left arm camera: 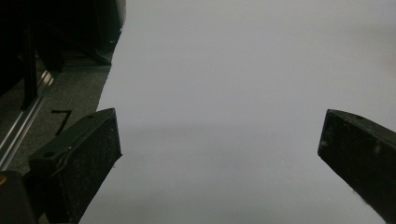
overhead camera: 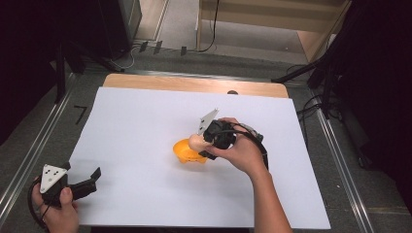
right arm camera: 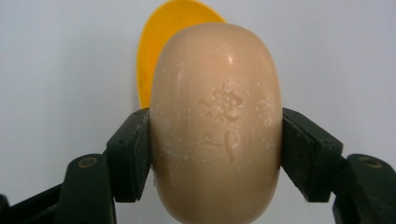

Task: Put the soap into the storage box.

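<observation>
Soap point(right arm camera: 215, 126) sits clamped in right tongs point(right arm camera: 215, 154) above orange dish point(overhead camera: 187, 151), left tongs point(left arm camera: 219, 149) spread wide over white sheet point(overhead camera: 145, 126)

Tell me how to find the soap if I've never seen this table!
Look at the middle of the white sheet on the table. There the right gripper squeezes a soap bar over an orange dish. The soap is smooth, beige and oval, with a stamped mark.

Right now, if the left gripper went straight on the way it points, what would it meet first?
Probably nothing: the left gripper, jaws open, faces bare white sheet; the way looks free as far as that view shows.
</observation>
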{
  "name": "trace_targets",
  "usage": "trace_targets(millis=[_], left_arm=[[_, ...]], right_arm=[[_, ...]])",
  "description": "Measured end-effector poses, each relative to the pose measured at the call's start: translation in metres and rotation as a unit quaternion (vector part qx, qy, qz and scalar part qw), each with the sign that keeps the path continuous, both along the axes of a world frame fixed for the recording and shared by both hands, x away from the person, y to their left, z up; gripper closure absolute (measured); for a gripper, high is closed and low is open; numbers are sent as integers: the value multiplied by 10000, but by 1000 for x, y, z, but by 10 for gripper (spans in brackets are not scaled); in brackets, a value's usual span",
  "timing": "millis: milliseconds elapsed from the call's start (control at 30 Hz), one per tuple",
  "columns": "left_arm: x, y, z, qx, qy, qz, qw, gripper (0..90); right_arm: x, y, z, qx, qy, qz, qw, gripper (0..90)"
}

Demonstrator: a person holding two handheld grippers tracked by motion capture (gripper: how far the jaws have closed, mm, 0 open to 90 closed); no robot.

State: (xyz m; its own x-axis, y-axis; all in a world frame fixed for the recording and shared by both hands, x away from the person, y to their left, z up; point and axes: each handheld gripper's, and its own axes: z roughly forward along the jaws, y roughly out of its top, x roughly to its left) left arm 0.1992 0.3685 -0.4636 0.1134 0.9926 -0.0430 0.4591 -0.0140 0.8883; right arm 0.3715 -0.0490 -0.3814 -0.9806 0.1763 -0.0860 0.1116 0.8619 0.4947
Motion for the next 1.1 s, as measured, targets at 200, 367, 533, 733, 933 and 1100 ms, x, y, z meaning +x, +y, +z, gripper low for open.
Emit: trace_targets(millis=[200, 367, 533, 733, 933, 1100], left_arm=[[0, 1, 0, -22, -3, -7, 10000, 0], [0, 0, 0, -20, -14, -22, 10000, 0], [0, 0, 0, -25, -5, -18, 10000, 0], [0, 0, 0, -19, 1, -23, 10000, 0], [0, 1, 0, -30, 1, -29, 10000, 0], [0, 1, 0, -29, 12, -36, 10000, 0]], right_arm=[[4, 13, 0, -140, 76, 259, 9995, 327], [7, 22, 0, -187, 92, 366, 9991, 327], [10, 26, -3, -256, 178, 386, 9988, 327], [12, 28, -8, -318, 219, 510, 9979, 327], [11, 35, -12, -404, 212, 560, 9974, 325], [13, 34, -16, -439, 249, 554, 9972, 325]])
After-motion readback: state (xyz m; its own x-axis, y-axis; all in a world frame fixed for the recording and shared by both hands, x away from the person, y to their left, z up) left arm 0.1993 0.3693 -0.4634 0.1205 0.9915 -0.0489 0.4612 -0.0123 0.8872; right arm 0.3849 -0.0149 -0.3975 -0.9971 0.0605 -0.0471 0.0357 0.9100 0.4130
